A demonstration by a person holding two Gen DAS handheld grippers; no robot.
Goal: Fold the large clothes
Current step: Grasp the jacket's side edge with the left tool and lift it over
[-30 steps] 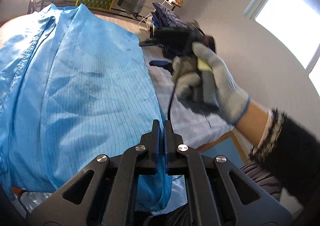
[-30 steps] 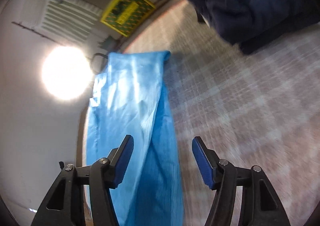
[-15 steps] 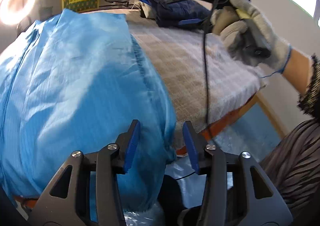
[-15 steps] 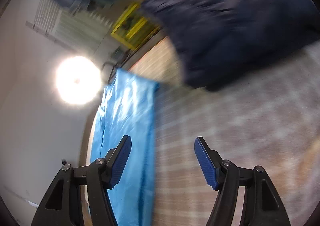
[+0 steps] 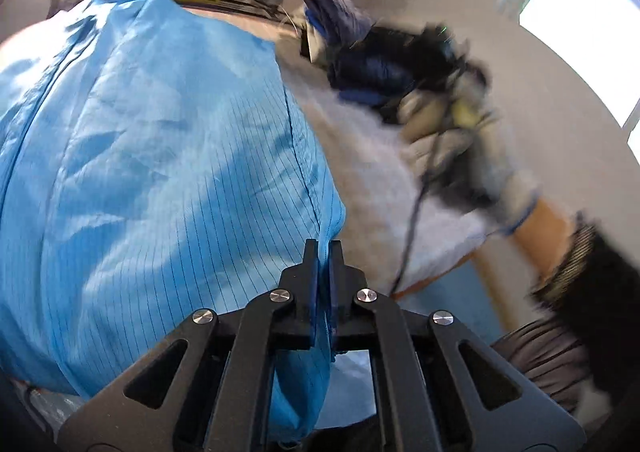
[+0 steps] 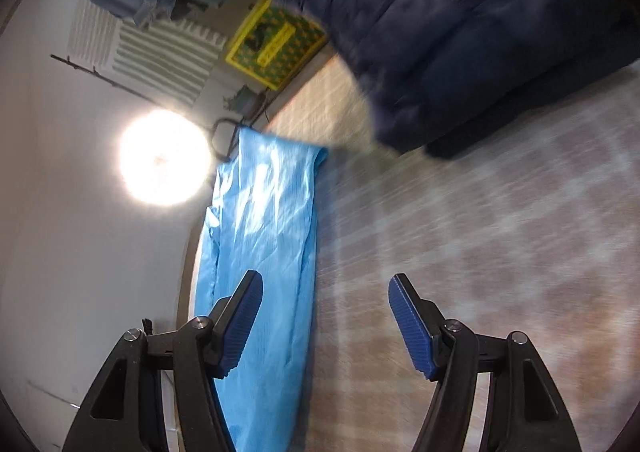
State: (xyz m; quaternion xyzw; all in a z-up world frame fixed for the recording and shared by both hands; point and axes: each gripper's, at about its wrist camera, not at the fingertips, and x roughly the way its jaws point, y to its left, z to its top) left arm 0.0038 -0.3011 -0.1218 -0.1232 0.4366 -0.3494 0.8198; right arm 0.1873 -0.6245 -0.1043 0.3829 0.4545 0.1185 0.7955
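A large light-blue striped garment (image 5: 152, 156) lies spread along the left side of the table; in the right wrist view it (image 6: 264, 236) shows as a long folded strip. My left gripper (image 5: 324, 248) is shut on the garment's near right corner edge at the table's front. My right gripper (image 6: 326, 296) is open and empty, held above the checked tablecloth (image 6: 480, 252) beside the garment's right edge. In the left wrist view the gloved hand (image 5: 460, 140) holding the right gripper is blurred, to the right over the table.
A pile of dark navy padded clothes (image 6: 472, 32) lies at the table's far side, also in the left wrist view (image 5: 360, 64). A ring light (image 6: 164, 158), a yellow box (image 6: 276, 40) and a clothes rack stand behind. The table's front edge (image 5: 448, 272) is near.
My left gripper was open half a second ago and has shut on the garment's corner edge. The right gripper stayed open and swung back toward the garment.
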